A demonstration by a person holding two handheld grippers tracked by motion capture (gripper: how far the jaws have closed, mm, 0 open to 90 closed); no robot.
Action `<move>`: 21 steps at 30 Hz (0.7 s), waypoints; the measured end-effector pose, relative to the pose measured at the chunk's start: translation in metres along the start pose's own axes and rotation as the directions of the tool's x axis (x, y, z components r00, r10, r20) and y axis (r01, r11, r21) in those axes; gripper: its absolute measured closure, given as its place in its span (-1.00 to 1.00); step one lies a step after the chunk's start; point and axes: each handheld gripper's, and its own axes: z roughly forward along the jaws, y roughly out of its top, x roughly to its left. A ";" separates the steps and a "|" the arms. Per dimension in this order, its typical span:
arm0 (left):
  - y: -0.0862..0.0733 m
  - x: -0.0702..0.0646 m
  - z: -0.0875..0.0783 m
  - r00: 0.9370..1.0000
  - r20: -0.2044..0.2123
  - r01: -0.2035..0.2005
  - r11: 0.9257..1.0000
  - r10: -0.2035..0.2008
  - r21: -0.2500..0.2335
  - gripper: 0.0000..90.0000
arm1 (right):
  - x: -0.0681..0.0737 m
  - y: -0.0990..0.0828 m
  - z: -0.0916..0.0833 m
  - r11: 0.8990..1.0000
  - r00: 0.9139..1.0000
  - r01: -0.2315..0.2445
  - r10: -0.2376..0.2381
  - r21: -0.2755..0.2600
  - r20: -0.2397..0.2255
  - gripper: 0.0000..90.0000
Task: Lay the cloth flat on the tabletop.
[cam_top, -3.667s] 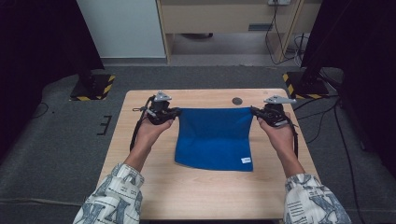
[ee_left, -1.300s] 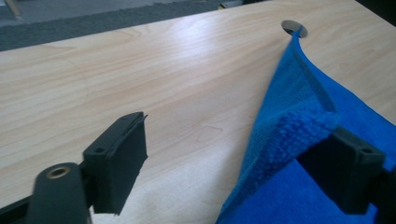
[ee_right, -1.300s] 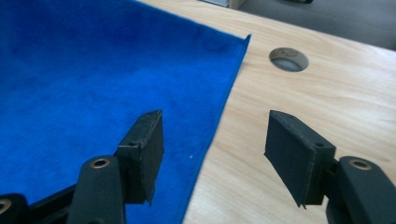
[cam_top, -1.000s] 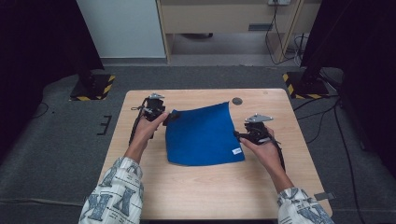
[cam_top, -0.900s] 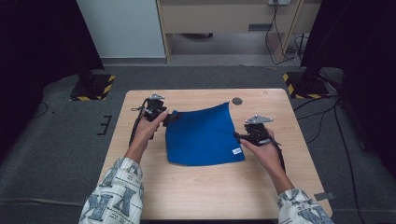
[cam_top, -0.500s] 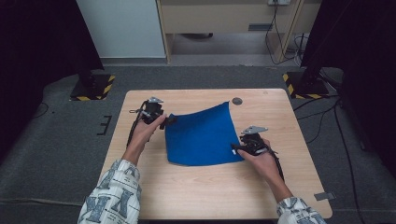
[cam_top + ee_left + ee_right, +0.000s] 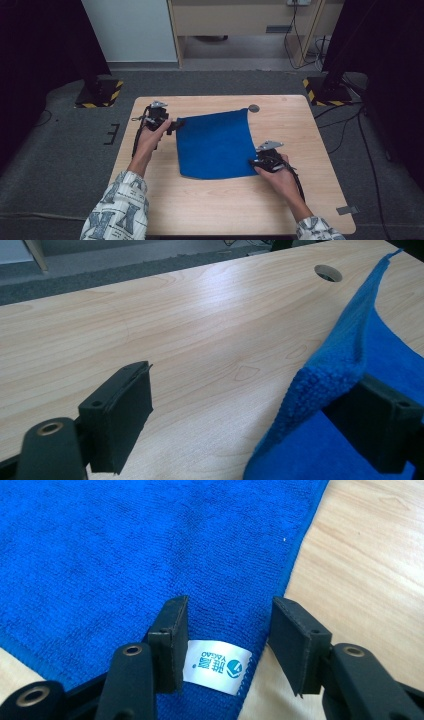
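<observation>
One blue cloth [image 7: 215, 145] is spread on the wooden worktop [image 7: 210, 210], roughly at its middle, with its far right corner curled up off the wood. Two claws are held by a person, one in each hand, forearms stretched in from the near edge. The left claw [image 7: 167, 125] is kept level at the cloth's far left corner; its jaws are seen wide apart, the corner draped over one jaw and not pinched. The right claw [image 7: 227, 645] is lowered over the near right corner, where one white label [image 7: 216, 666] is sewn; its jaws have just been closing and are halfway apart, with the cloth's edge between them but not yet pressed.
</observation>
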 end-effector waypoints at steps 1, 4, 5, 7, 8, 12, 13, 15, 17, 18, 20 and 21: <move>0.000 0.000 0.001 1.000 -0.005 -0.003 1.000 0.003 0.001 -0.72 | 0.000 -0.003 -0.003 1.000 1.000 -0.002 0.002 0.000 0.001 0.14; 0.000 -0.002 0.004 1.000 -0.011 0.001 1.000 -0.001 0.012 -0.72 | 0.001 -0.014 -0.014 1.000 1.000 -0.003 0.003 -0.004 0.003 0.14; 0.000 -0.003 0.005 1.000 -0.010 -0.001 1.000 0.002 0.016 -0.73 | 0.001 -0.018 -0.018 1.000 1.000 -0.001 0.001 -0.005 0.008 0.14; -0.001 -0.005 0.009 1.000 -0.012 -0.002 1.000 0.002 0.019 -0.74 | 0.002 -0.026 -0.026 1.000 1.000 -0.008 0.008 -0.006 0.010 0.13; -0.001 -0.006 0.010 1.000 -0.011 0.001 1.000 -0.001 0.020 -0.75 | 0.004 -0.029 -0.029 1.000 1.000 -0.010 0.010 -0.004 0.008 0.13; -0.002 -0.005 0.014 0.999 -0.031 0.021 0.999 -0.020 0.036 -0.75 | 0.005 -0.036 -0.038 1.000 1.000 -0.012 0.012 0.008 0.009 0.12; -0.002 -0.005 0.014 0.999 -0.043 0.018 0.999 -0.017 0.040 -0.75 | 0.006 -0.037 -0.040 1.000 1.000 -0.013 0.013 0.012 0.010 0.12; -0.002 -0.005 0.013 0.999 -0.042 0.016 0.999 -0.014 0.047 -0.75 | 0.006 -0.038 -0.041 1.000 1.000 -0.012 0.012 0.010 0.010 0.12; -0.002 -0.005 0.011 0.999 -0.041 0.007 0.998 -0.004 0.056 -0.77 | 0.006 -0.038 -0.041 1.000 1.000 -0.019 0.019 0.012 0.009 0.10; -0.002 -0.005 0.010 0.999 -0.042 0.004 0.998 -0.001 0.061 -0.78 | 0.006 -0.038 -0.040 1.000 1.000 -0.018 0.018 0.013 0.011 0.06; -0.002 -0.005 0.007 0.999 -0.047 -0.007 0.998 0.010 0.064 -0.78 | 0.006 -0.037 -0.040 0.999 0.999 -0.033 0.033 0.008 0.016 -0.04; -0.002 -0.005 0.005 0.999 -0.050 -0.008 0.998 0.011 0.060 -0.78 | 0.005 -0.036 -0.041 1.000 0.999 -0.028 0.028 -0.005 0.015 -0.05</move>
